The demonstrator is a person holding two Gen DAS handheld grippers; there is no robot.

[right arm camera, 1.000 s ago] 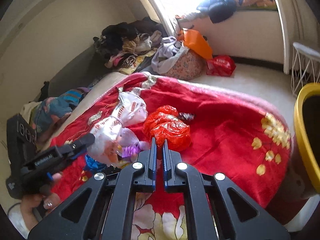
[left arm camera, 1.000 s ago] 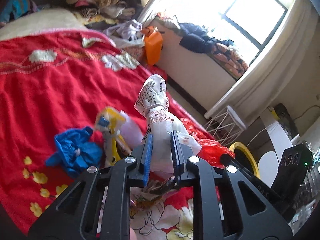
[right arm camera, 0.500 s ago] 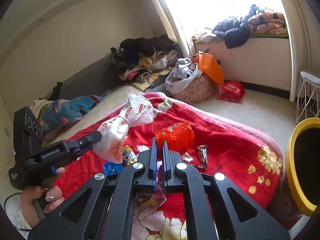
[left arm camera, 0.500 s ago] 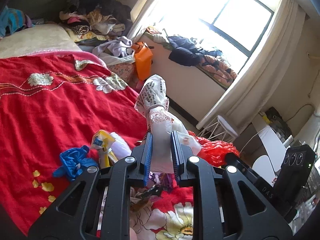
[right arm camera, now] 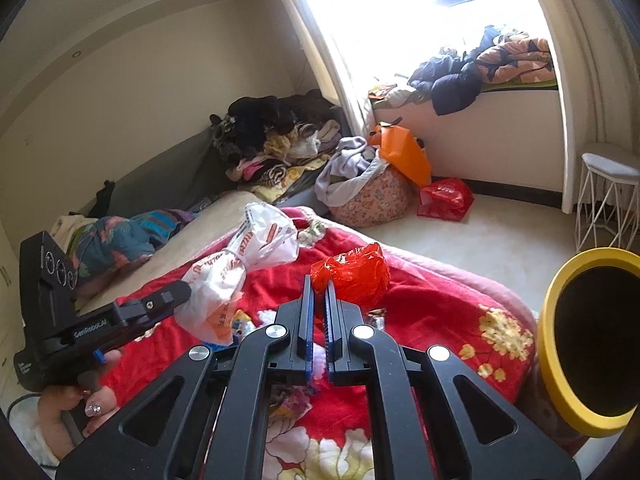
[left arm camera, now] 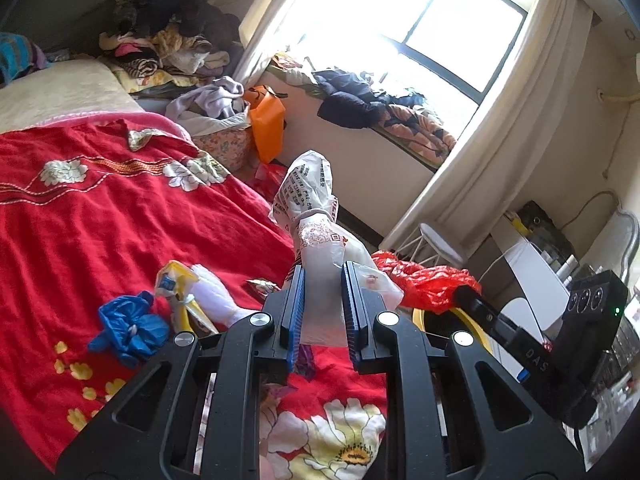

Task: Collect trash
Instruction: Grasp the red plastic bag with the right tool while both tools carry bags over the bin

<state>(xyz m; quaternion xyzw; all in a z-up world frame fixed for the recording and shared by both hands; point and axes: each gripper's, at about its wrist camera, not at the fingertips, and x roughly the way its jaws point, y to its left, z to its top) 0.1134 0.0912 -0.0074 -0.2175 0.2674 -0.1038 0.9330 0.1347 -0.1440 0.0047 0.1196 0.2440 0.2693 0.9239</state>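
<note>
My left gripper (left arm camera: 322, 276) is shut on a white printed plastic bag (left arm camera: 312, 216) and holds it above the red bedspread; the bag also shows in the right wrist view (right arm camera: 236, 280). My right gripper (right arm camera: 319, 286) is shut on a crumpled red plastic bag (right arm camera: 354, 272), lifted off the bed; it shows in the left wrist view (left arm camera: 424, 280). On the bed lie a blue bag (left arm camera: 130, 326), a yellow and white wrapper (left arm camera: 188, 296) and a small foil wrapper (left arm camera: 262, 286). A yellow-rimmed bin (right arm camera: 592, 340) stands at the bed's right edge.
The bed has a red floral blanket (left arm camera: 100, 208). Clothes are piled at the far corner (right arm camera: 272, 136). An orange bag (right arm camera: 404, 152) and a red bag (right arm camera: 444, 196) sit on the floor by the window wall. A white wire stool (right arm camera: 604, 196) stands at the right.
Both grippers have risen from the bed with their bags. The red bag, lying on the blanket a second ago, now hangs lifted in the right gripper. The bin has come into fuller view.
</note>
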